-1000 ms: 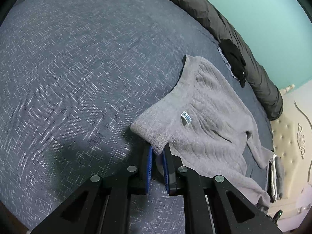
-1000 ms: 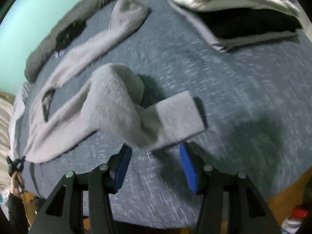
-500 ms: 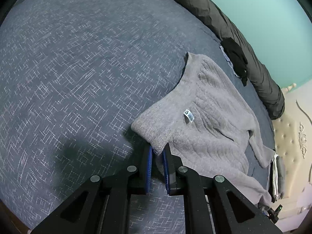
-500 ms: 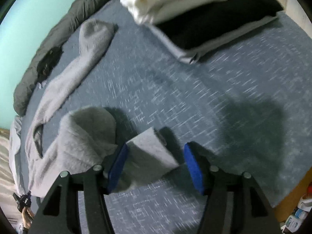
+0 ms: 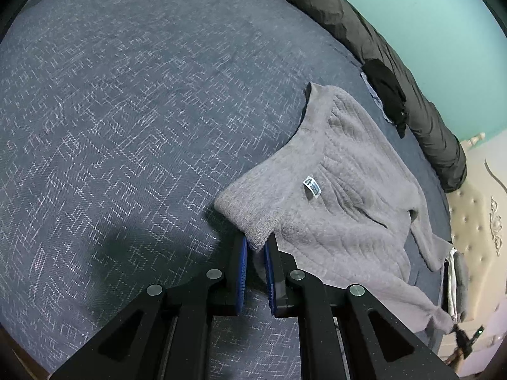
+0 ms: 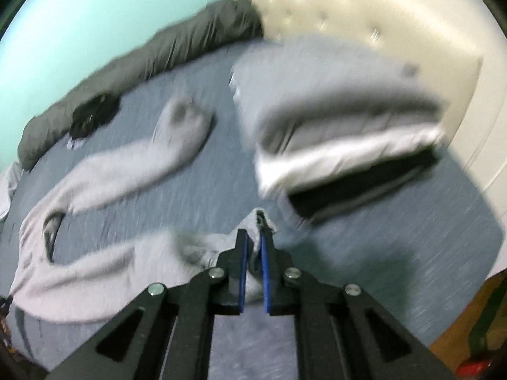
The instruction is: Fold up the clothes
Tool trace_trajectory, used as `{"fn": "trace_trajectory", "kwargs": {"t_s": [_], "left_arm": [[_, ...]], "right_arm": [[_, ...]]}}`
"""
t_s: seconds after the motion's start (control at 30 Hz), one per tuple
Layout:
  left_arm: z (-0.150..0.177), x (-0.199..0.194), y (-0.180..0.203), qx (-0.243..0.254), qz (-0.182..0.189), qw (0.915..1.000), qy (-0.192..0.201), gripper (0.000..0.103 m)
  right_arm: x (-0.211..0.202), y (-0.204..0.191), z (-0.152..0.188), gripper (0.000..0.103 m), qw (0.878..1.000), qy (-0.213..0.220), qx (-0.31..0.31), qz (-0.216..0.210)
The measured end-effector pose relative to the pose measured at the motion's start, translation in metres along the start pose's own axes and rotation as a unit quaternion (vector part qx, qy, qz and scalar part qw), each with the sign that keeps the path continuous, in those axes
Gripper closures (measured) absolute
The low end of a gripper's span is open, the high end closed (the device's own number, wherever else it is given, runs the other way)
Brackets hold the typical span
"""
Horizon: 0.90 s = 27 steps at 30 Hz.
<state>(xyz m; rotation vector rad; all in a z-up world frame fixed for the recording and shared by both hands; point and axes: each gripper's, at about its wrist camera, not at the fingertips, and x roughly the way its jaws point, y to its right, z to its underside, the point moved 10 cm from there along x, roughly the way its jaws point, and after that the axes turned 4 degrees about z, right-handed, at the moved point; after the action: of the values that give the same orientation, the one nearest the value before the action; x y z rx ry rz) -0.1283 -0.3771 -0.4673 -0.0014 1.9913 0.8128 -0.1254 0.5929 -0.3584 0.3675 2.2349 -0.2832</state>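
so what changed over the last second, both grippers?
The right gripper has just closed its fingers on the grey sweater's sleeve cuff, which earlier lay between open fingers, and swung up toward the folded pile. The left gripper stays clamped on the sweater's hem corner.

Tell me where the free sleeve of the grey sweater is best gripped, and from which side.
Probably at the cuff, the rounded far end of the free sleeve that lies flat and stretched out on the bed. Come from beyond that end, along the sleeve's length, since the cuff's edge is exposed there with bare bedding around it. Both grippers are now shut on other parts of the grey sweater.
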Motion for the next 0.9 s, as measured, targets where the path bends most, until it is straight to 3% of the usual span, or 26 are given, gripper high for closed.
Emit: {"fn": "trace_trajectory", "kwargs": {"t_s": [0.13, 0.37, 0.47, 0.5, 0.53, 0.67, 0.9], "left_arm": [[0.000, -0.001, -0.001, -0.004, 0.003, 1.0000, 0.003, 0.092], [-0.002, 0.000, 0.001, -0.014, 0.022, 0.9997, 0.001, 0.090], [-0.003, -0.001, -0.001, -0.019, 0.026, 0.9995, 0.007, 0.072], [-0.003, -0.003, -0.003, -0.024, 0.029, 0.9992, 0.010, 0.057], [-0.002, -0.004, -0.004, -0.029, 0.033, 0.9989, 0.013, 0.052], [0.007, 0.004, -0.008, -0.036, 0.035, 0.9987, 0.001, 0.045], [0.016, 0.032, -0.001, -0.049, 0.058, 0.9970, -0.014, 0.044]], "right_arm": [[-0.014, 0.017, -0.025, 0.096, 0.999, 0.027, -0.001, 0.024], [0.007, -0.004, -0.016, 0.096, 1.000, 0.018, -0.011, 0.015], [0.005, -0.007, -0.014, 0.096, 1.000, 0.013, -0.015, 0.013], [0.005, -0.008, -0.014, 0.096, 1.000, 0.011, -0.015, 0.013], [0.006, -0.009, -0.014, 0.096, 1.000, 0.011, -0.015, 0.012], [0.009, -0.016, -0.014, 0.096, 1.000, 0.007, -0.018, 0.010], [0.014, -0.023, -0.009, 0.096, 1.000, -0.001, -0.022, 0.009]]}}
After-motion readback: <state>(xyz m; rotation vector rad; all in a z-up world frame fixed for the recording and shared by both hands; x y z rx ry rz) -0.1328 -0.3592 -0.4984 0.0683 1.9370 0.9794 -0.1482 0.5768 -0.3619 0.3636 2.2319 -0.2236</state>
